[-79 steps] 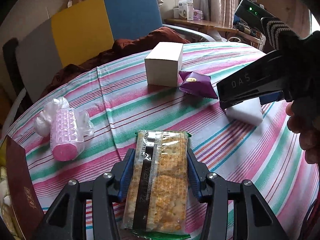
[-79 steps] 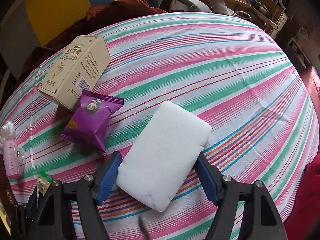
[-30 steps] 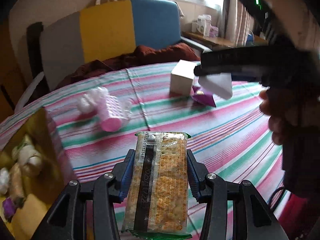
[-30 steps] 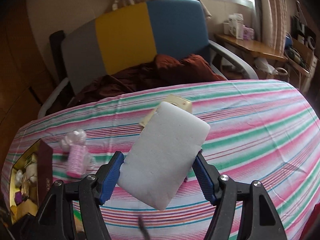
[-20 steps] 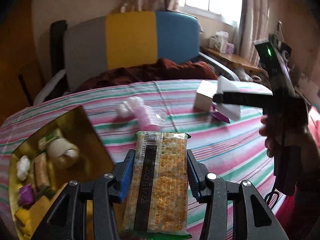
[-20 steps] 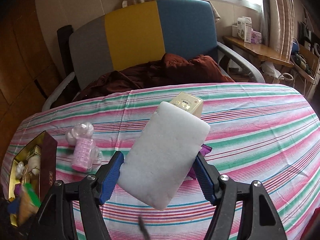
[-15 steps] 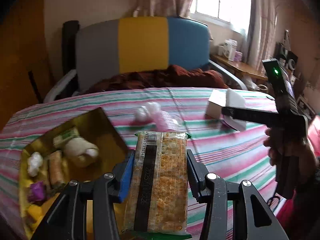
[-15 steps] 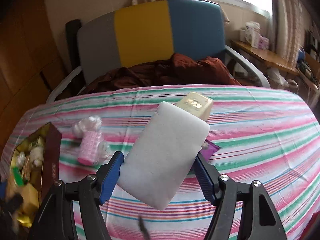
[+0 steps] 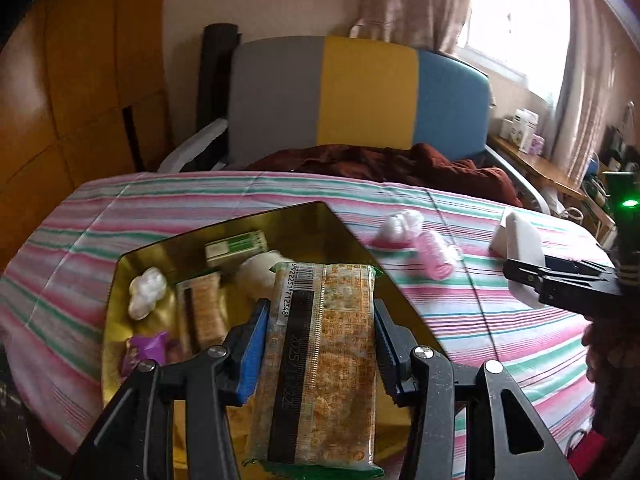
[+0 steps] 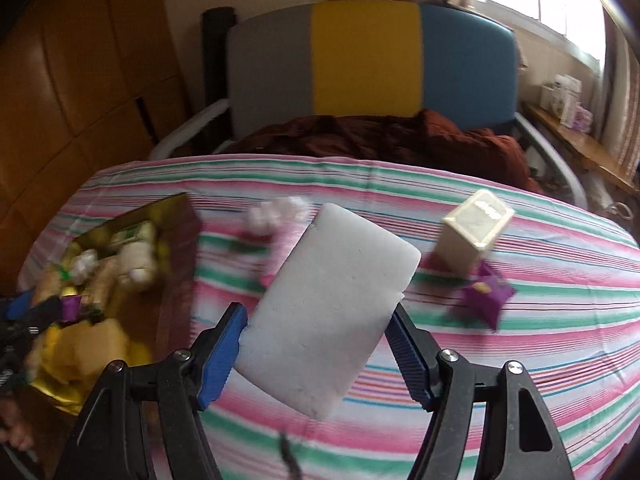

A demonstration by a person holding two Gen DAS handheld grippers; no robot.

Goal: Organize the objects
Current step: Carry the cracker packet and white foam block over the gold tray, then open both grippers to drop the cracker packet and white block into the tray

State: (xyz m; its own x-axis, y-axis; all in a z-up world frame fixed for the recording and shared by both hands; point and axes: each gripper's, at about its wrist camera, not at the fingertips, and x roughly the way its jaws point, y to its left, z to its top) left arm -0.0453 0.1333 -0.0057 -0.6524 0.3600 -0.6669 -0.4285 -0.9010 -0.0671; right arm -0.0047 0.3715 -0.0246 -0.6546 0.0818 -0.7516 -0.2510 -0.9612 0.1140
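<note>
My left gripper (image 9: 318, 344) is shut on an orange cracker packet (image 9: 320, 364) and holds it over the open gold-lined box (image 9: 168, 258). That box holds several snacks and sits at the table's left. My right gripper (image 10: 320, 344) is shut on a white sponge block (image 10: 328, 304), lifted above the striped tablecloth. In the left wrist view the right gripper (image 9: 560, 280) shows at the right edge with the sponge (image 9: 520, 240). In the right wrist view the box (image 10: 176, 216) lies to the left of the sponge.
On the cloth lie a pink roller in clear wrap (image 9: 432, 252), a cream carton (image 10: 472, 236) and a purple snack pouch (image 10: 486, 296). A grey, yellow and blue chair (image 9: 360, 96) with a brown blanket stands behind the table. A hand (image 10: 14, 432) shows at the lower left.
Both grippers have swung left with their loads. The gold box has come from the left edge to under the cracker packet; the sponge has neared the box too.
</note>
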